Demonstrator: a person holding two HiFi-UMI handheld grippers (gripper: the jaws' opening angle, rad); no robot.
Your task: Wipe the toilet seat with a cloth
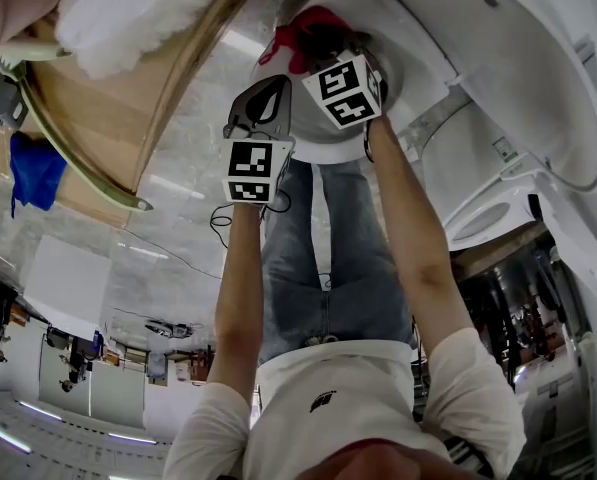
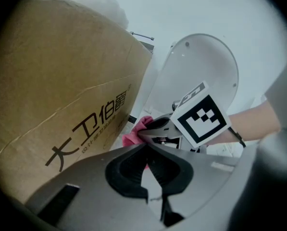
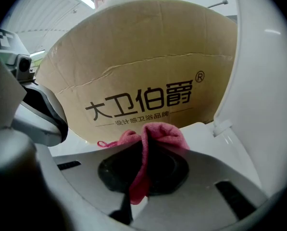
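The right gripper (image 3: 144, 148) has its jaws clamped on a fold of the pink cloth (image 3: 157, 131), which bunches out past the tips at 12 o'clock in the right gripper view; the cloth sits just above the white toilet seat (image 3: 205, 138), and I cannot tell whether it touches; the lid (image 2: 201, 66) stands raised; a printed cardboard box (image 3: 143, 66) fills the background; the left gripper (image 2: 145, 150) hovers just beside at 9 o'clock of the right one, jaws together on nothing. The step in hand looks like bringing the cloth to the seat; next, the right gripper needs to press the cloth flat and sweep along the seat.
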